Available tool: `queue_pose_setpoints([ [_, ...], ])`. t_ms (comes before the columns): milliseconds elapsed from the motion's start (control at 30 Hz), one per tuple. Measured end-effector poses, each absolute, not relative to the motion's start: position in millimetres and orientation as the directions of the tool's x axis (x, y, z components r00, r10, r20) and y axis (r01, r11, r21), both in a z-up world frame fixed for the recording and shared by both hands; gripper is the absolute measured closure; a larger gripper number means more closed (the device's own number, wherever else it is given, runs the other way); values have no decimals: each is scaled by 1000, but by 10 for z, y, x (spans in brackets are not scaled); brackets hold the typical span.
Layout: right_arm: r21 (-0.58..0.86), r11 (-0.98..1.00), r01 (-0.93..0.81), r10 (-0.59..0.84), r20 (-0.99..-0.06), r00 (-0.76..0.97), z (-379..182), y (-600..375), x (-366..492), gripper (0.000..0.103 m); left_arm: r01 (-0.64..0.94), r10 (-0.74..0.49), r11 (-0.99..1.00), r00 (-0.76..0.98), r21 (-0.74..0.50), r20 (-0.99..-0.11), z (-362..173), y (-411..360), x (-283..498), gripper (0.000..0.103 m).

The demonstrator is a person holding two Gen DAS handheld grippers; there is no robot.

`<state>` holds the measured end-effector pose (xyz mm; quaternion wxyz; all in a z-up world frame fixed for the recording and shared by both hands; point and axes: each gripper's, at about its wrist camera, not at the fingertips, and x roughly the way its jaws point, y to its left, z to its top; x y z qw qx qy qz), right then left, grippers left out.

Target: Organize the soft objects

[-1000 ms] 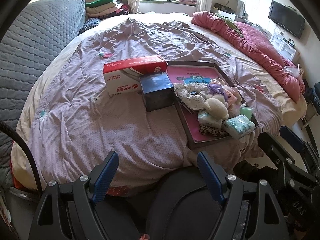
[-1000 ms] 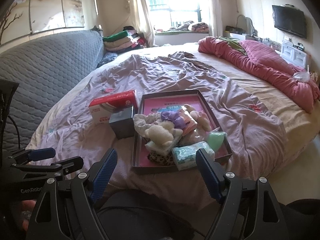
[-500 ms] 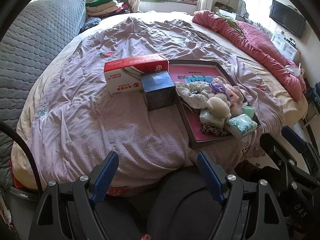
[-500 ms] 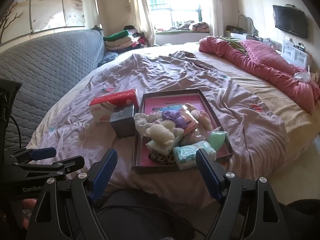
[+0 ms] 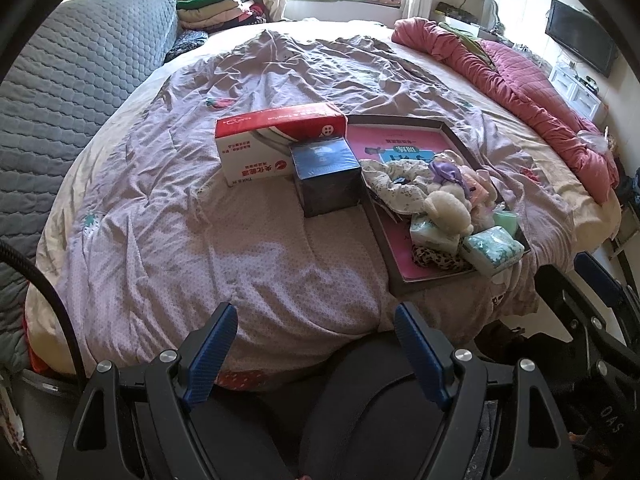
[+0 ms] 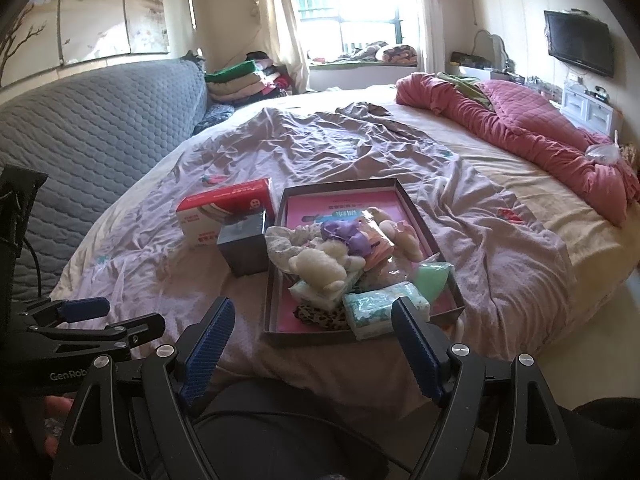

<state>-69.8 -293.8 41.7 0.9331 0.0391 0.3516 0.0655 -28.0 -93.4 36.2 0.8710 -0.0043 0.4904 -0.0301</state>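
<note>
A shallow dark tray with a pink floor (image 5: 404,142) (image 6: 340,204) lies on the bed. It holds a heap of soft things: a cream plush toy (image 5: 446,208) (image 6: 320,266), a purple bow (image 6: 348,236), teal tissue packs (image 5: 494,250) (image 6: 380,308), a leopard-print cloth (image 5: 436,258) and a flowered scrunchie (image 5: 394,184). A dark cube box (image 5: 325,176) (image 6: 244,248) and a red-and-white box (image 5: 276,140) (image 6: 224,210) stand left of the tray. My left gripper (image 5: 316,354) and right gripper (image 6: 310,346) are both open and empty, held off the bed's near edge.
The lilac bedspread (image 5: 180,240) covers the round bed. A red quilt (image 5: 528,92) (image 6: 520,128) lies along the right side. A grey padded headboard (image 5: 72,80) is at the left. Folded clothes (image 6: 244,78) are stacked at the back.
Both grippers have drifted slightly towards the bed, so the tray and boxes sit a little lower in each view. The jaws have not changed.
</note>
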Motion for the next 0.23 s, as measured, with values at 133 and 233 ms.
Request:
queue_pose_setpoints([
  [133, 94, 991, -90, 129, -635, 761, 433, -2943, -717, 21, 44, -42, 999, 526, -23, -849, 347, -927, -274, 23],
  [233, 83, 993, -89, 121, -624, 772, 419, -2982, -688, 21, 42, -62, 998, 547, -47, -835, 326, -835, -218, 23],
])
